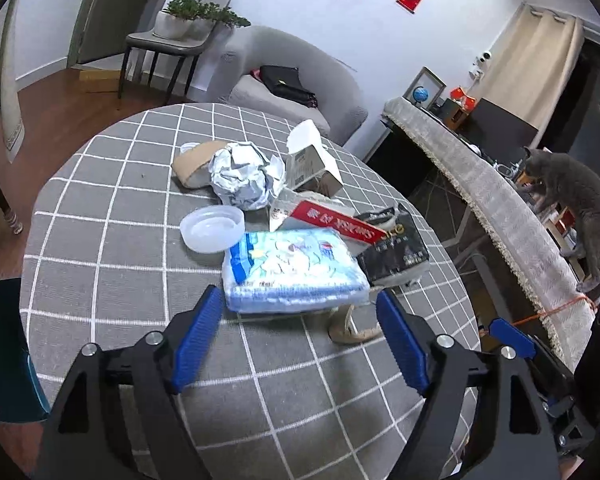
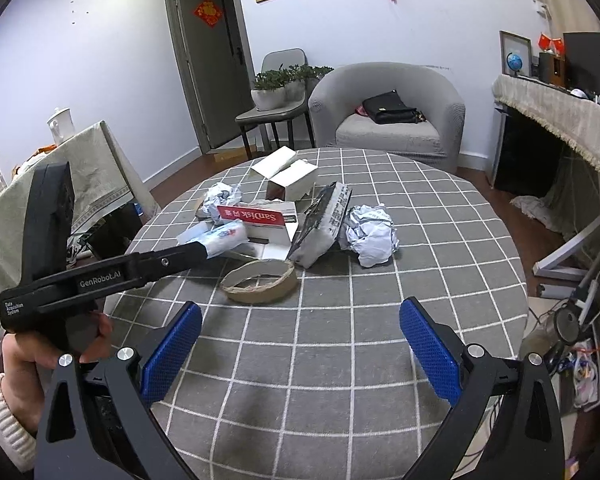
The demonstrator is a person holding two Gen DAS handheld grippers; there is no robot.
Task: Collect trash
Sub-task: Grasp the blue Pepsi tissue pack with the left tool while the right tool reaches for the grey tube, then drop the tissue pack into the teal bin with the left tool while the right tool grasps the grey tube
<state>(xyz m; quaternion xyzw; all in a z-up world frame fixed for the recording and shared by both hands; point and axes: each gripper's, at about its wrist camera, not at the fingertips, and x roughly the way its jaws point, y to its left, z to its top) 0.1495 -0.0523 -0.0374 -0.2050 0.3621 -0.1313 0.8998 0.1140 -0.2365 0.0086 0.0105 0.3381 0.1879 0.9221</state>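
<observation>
Trash heaped on the checked table, both grippers spread.
"SanDisk" is read on the red box; the left gripper is held wide before the blue tissue pack, the right gripper gaping, nothing gripped.

tape ring: left view, far part hidden under the tissue pack.
black pouch: left view, partly covered by the red box.
tissue pack, right view: near end hidden behind the left gripper.
hand: cut by the picture's left edge.
cat: head turned away, paws hidden behind the fringed cloth.
red box print: too small to read in the left view.
</observation>
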